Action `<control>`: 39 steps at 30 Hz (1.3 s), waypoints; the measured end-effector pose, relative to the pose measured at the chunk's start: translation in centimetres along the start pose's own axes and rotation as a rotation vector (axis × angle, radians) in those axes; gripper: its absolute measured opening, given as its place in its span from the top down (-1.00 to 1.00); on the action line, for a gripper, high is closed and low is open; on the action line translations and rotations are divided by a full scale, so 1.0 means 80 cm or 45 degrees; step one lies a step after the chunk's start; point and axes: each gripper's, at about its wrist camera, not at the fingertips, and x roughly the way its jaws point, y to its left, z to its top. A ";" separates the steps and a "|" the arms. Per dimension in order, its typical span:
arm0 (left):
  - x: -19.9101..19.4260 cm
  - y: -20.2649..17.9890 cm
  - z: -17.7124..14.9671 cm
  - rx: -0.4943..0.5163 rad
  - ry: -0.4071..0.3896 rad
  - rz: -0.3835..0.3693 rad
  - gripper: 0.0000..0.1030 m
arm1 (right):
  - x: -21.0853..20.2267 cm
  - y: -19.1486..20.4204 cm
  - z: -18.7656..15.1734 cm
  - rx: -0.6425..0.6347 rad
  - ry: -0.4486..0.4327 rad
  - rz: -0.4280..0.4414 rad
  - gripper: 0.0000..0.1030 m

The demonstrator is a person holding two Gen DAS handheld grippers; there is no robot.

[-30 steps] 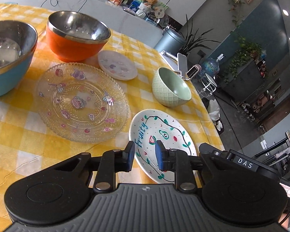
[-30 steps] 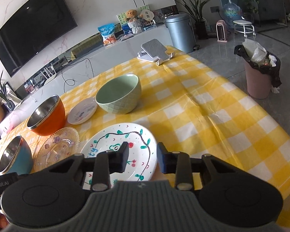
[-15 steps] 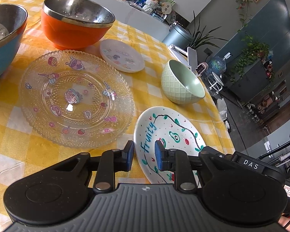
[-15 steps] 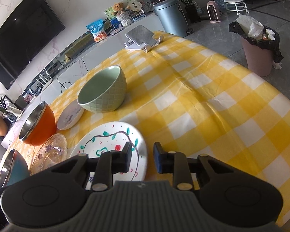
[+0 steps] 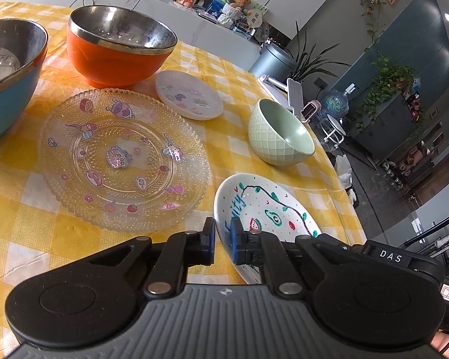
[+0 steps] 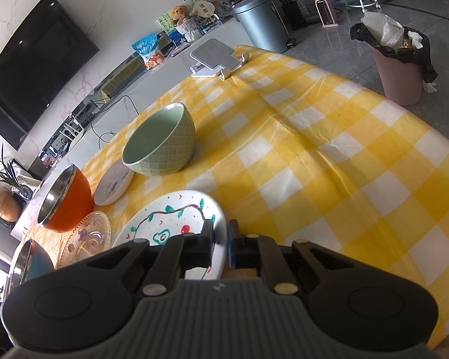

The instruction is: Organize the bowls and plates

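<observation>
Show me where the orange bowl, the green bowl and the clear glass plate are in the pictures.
orange bowl [image 5: 116,62], left wrist view, on its orange outer wall.
green bowl [image 6: 164,146], right wrist view, on its patterned outer wall.
clear glass plate [image 5: 119,155], left wrist view, on its centre.

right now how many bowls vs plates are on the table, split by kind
Bowls: 3 – orange bowl, blue bowl, green bowl
Plates: 3 – clear glass plate, small white plate, painted fruit plate
Total: 6
</observation>
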 end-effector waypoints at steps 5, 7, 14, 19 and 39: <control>-0.020 -0.002 -0.005 0.011 -0.010 0.007 0.79 | -0.014 0.005 -0.009 -0.003 0.011 0.008 0.86; -0.031 -0.002 -0.007 0.014 -0.014 0.011 0.80 | -0.023 0.009 -0.016 -0.015 0.016 0.017 0.85; -0.083 0.020 -0.012 -0.011 -0.049 0.033 0.80 | -0.043 0.039 -0.046 -0.054 0.061 0.075 0.85; -0.125 0.058 -0.018 -0.058 -0.082 0.071 0.80 | -0.049 0.082 -0.074 -0.134 0.095 0.123 0.85; -0.194 0.195 -0.030 -0.239 -0.153 0.249 0.80 | 0.003 0.225 -0.164 -0.432 0.247 0.194 0.85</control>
